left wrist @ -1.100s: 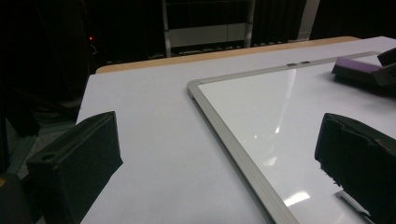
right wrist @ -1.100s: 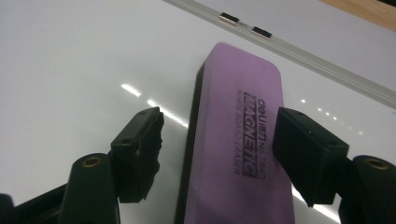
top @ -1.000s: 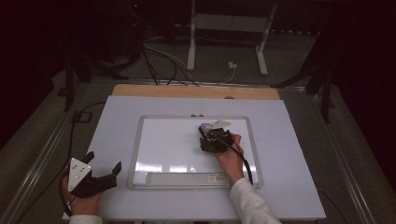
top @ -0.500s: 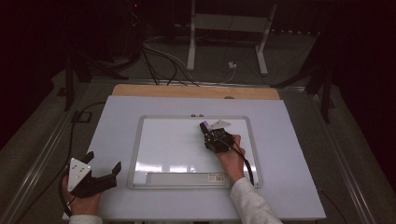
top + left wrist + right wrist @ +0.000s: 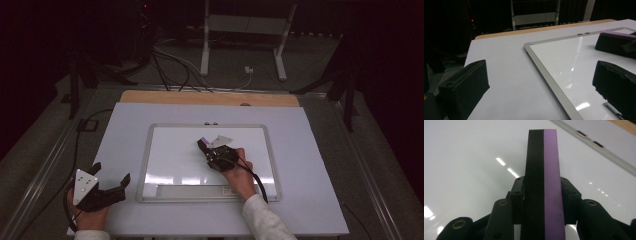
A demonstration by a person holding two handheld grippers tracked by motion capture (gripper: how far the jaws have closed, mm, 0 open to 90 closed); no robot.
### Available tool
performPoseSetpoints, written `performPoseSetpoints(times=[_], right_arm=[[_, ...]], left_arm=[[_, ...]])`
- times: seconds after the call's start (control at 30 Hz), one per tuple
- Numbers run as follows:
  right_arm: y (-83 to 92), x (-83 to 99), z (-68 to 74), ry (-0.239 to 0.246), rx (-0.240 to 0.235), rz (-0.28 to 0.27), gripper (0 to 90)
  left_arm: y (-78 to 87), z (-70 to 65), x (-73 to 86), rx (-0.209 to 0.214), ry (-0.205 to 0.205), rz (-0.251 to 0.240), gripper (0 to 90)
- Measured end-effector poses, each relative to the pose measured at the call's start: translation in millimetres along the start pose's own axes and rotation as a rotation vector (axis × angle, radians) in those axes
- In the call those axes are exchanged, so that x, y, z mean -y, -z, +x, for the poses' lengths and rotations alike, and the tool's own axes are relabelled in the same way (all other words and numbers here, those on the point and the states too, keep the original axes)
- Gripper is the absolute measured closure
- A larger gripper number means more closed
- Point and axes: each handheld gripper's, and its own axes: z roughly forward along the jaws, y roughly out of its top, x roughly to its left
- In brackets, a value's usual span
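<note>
The high view looks forward and down from above the near edge of the table (image 5: 320, 150), far enough back to take in the whole whiteboard (image 5: 175, 150) at centre frame and the dark floor beyond. The left gripper view sits low, just above the tabletop, facing across the whiteboard's (image 5: 554, 57) corner at the frame's middle toward the far edge. The right gripper view hovers very close over the whiteboard (image 5: 469, 157), looking along an eraser (image 5: 543, 170) (black and purple). All three views share the whiteboard; its frame's two small clips (image 5: 211, 123) appear in each.
</note>
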Motion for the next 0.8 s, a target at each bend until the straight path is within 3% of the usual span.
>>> performPoseSetpoints(times=[0.17, 0.27, 0.53, 0.8], right_arm=[[0.9, -0.6, 2.5, 0.018, -0.036, 0.005, 63.1], [-0.2, -0.4, -3.6, 0.007, 0.011, 0.013, 63.2], [0.4, 5.7, -34.8, -0.113, 0.11, 0.038, 63.3], [6.5, 10.1, -50.9, -0.201, 0.153, 0.003, 63.4]], left_arm=[[0.0, 0.0, 0.0, -0.001, 0.0, 0.001, 1.2], [0.4, 0.3, 0.0, -0.003, 0.001, 0.0, 1.2], [0.7, 0.8, -0.1, -0.002, 0.002, -0.002, 1.2], [0.9, 0.7, -0.2, -0.003, 0.002, -0.002, 1.2]])
